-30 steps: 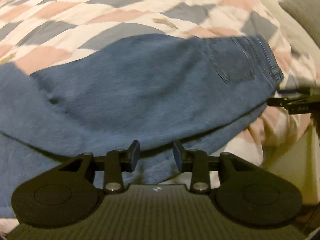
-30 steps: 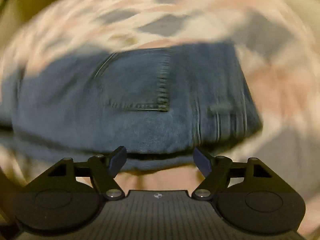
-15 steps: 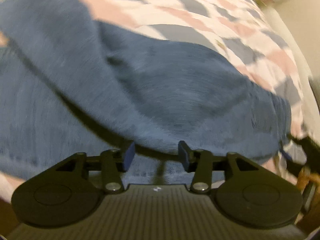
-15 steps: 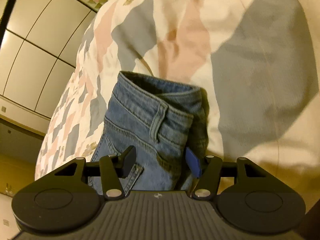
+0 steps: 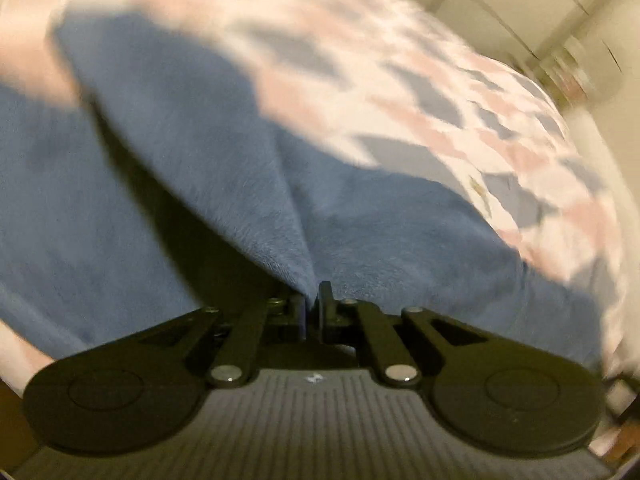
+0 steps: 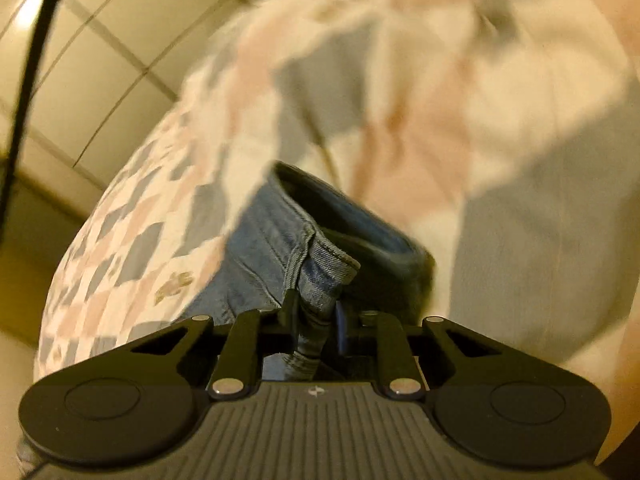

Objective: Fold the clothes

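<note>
The left gripper (image 5: 311,304) is clamped on a raised fold of the jeans (image 5: 224,168), its jaws nearly together. The right gripper (image 6: 316,316) pinches the jeans' waistband (image 6: 320,264) between closed jaws. The jeans lie spread on a patchwork bedspread (image 5: 440,92) of pink, grey and white. Pale panelled walls (image 6: 100,40) stand behind.
</note>
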Action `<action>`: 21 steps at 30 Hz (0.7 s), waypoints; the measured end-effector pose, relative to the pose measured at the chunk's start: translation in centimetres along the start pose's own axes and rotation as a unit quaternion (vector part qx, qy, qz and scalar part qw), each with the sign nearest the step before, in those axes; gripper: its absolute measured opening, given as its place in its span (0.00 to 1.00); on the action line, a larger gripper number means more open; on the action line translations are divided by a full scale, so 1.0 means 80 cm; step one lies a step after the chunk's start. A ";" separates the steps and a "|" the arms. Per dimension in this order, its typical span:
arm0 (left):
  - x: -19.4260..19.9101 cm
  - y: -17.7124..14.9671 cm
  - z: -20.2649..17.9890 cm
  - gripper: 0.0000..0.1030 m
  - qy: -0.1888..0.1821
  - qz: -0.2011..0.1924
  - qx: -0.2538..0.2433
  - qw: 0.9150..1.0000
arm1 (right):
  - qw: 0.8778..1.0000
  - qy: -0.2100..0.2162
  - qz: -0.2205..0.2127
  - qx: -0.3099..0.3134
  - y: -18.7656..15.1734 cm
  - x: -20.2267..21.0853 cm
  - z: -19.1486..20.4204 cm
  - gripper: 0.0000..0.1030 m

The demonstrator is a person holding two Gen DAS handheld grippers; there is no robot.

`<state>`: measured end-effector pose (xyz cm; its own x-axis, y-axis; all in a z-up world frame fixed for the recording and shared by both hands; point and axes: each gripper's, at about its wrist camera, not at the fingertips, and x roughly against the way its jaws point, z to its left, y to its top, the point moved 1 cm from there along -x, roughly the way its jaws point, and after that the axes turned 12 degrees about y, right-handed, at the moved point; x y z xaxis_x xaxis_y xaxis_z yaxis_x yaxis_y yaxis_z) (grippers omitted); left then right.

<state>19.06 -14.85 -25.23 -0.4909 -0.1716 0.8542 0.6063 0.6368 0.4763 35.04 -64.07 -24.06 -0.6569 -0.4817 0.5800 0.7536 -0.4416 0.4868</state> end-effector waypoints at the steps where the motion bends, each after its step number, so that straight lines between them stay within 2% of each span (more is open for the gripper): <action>1: 0.012 -0.001 -0.004 0.02 0.000 -0.012 -0.012 1.000 | 1.000 0.005 -0.003 0.009 0.006 0.005 0.003 0.16; 4: 0.035 -0.017 -0.012 0.02 0.008 -0.025 -0.036 0.999 | 1.000 0.007 0.005 0.025 0.015 0.013 -0.002 0.15; 6: 0.035 -0.036 -0.018 0.03 0.025 -0.020 -0.058 0.998 | 0.999 -0.011 0.023 0.027 0.010 0.005 -0.016 0.14; 10: -0.016 -0.078 -0.027 0.06 0.074 0.009 -0.077 0.994 | 0.996 -0.055 0.060 0.023 -0.011 -0.027 -0.051 0.13; 12: -0.041 -0.089 -0.033 0.07 0.097 0.013 -0.084 0.992 | 0.995 -0.073 0.065 0.036 -0.020 -0.039 -0.054 0.12; 15: -0.043 -0.092 -0.043 0.07 0.114 0.009 -0.101 0.988 | 0.992 -0.090 0.077 0.040 -0.022 -0.044 -0.039 0.24; 17: -0.032 -0.089 -0.039 0.14 0.112 0.013 -0.099 0.989 | 0.990 -0.106 0.073 0.063 -0.025 -0.032 -0.016 0.35; 18: -0.024 -0.086 -0.034 0.21 0.109 0.017 -0.093 0.989 | 0.989 -0.101 0.065 0.081 -0.029 -0.023 -0.002 0.43; 19: -0.015 -0.084 -0.026 0.24 0.108 0.021 -0.086 0.990 | 0.989 -0.094 0.061 0.099 -0.035 -0.015 0.013 0.50; 21: -0.001 -0.081 -0.011 0.29 0.108 0.025 -0.077 0.991 | 0.987 -0.066 0.075 0.127 -0.054 -0.012 0.044 0.53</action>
<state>15.69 -19.61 -28.22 -0.3220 -0.3098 0.8946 0.7226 0.5300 0.4437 32.50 -58.99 -24.44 -0.5420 -0.4169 0.7297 0.8341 -0.1607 0.5277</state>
